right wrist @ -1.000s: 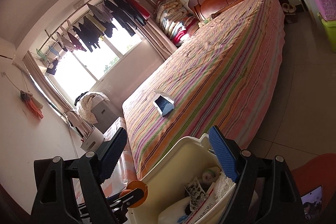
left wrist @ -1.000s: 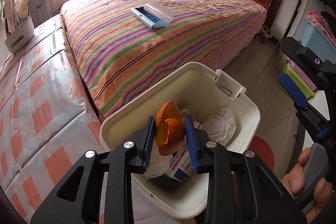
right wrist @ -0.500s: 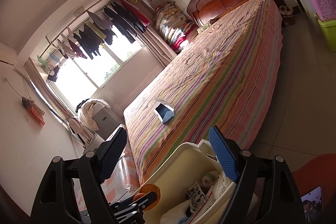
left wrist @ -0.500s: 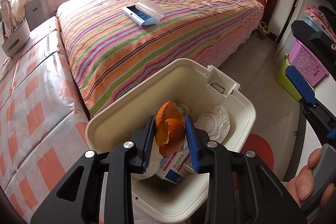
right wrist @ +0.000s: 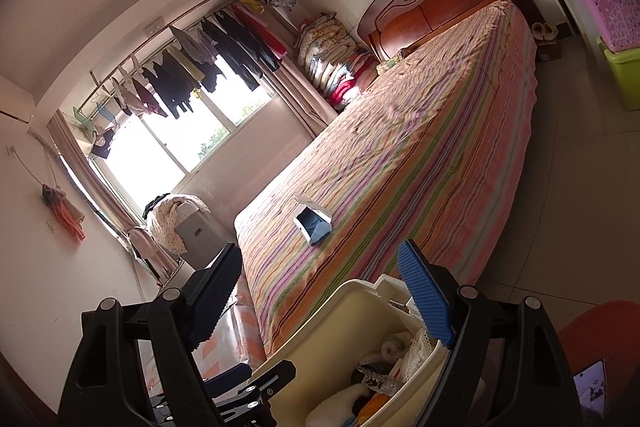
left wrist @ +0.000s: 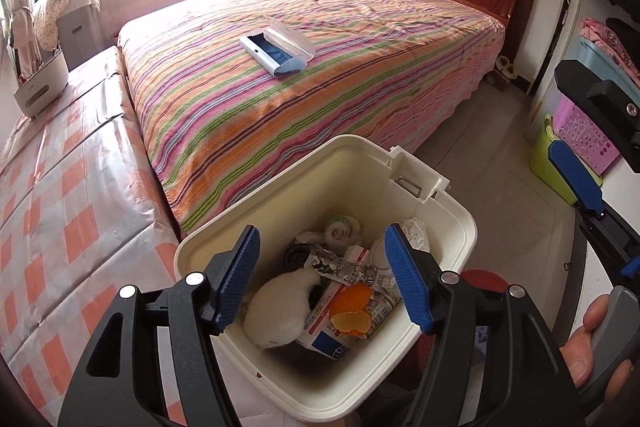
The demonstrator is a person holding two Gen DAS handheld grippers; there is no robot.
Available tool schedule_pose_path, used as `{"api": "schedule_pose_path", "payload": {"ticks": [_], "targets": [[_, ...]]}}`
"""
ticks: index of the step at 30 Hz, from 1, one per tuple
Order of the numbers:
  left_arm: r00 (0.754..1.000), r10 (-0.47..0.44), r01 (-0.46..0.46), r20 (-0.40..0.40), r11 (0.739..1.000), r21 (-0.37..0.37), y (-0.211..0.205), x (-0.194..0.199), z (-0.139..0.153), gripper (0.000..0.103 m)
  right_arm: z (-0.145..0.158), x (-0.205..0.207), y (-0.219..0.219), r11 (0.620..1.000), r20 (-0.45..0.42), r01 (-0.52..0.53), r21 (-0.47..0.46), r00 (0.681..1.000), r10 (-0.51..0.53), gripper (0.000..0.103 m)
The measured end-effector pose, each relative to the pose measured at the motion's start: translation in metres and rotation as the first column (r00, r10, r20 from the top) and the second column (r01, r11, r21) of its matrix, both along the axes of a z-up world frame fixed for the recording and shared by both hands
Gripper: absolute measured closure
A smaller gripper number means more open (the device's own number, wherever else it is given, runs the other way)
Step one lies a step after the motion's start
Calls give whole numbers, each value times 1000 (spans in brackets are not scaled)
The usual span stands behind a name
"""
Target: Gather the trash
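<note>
A cream trash bin [left wrist: 448,211] stands on the floor by the striped bed. Orange peel [left wrist: 352,307] lies inside it on a printed carton [left wrist: 344,331], with a white wad [left wrist: 280,307] and other scraps. My left gripper [left wrist: 320,279] is open and empty just above the bin. My right gripper [right wrist: 320,299] is open and empty, held above the bin's [right wrist: 344,331] right side; it also shows at the right edge of the left wrist view [left wrist: 580,183].
A striped bed [left wrist: 320,67] with a blue-and-white lint brush [left wrist: 278,53] lies behind the bin. A checked covered surface [left wrist: 60,207] runs along the left. Stacked plastic baskets [left wrist: 576,147] stand at the right wall. A red stool [right wrist: 600,347] is beside the bin.
My left gripper opened and the orange peel dropped from it into the bin. The right gripper stayed open and shifted slightly.
</note>
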State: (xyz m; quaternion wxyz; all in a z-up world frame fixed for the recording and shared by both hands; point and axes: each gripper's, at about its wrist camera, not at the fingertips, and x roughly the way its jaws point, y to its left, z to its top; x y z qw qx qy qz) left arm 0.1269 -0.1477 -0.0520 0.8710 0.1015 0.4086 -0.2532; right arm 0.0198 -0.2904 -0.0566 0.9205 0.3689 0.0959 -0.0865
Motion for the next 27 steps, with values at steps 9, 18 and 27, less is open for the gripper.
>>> {"api": "schedule_pose_path", "payload": {"ticks": [9,18,27], "targets": [[983,179,-180,45,983,26,52,-15,20,27,0,9,18,996,-98,-78,-52,993,72,22],[919,381,-384,101,923,17,124,-54,45,17,11,-6,85,943,-278,-229,-243,947,159,22],[894,426,-437,139,897,63,155,-94,57,17,7,-30,129,893,-367,-339,-297,904,221,22]]}}
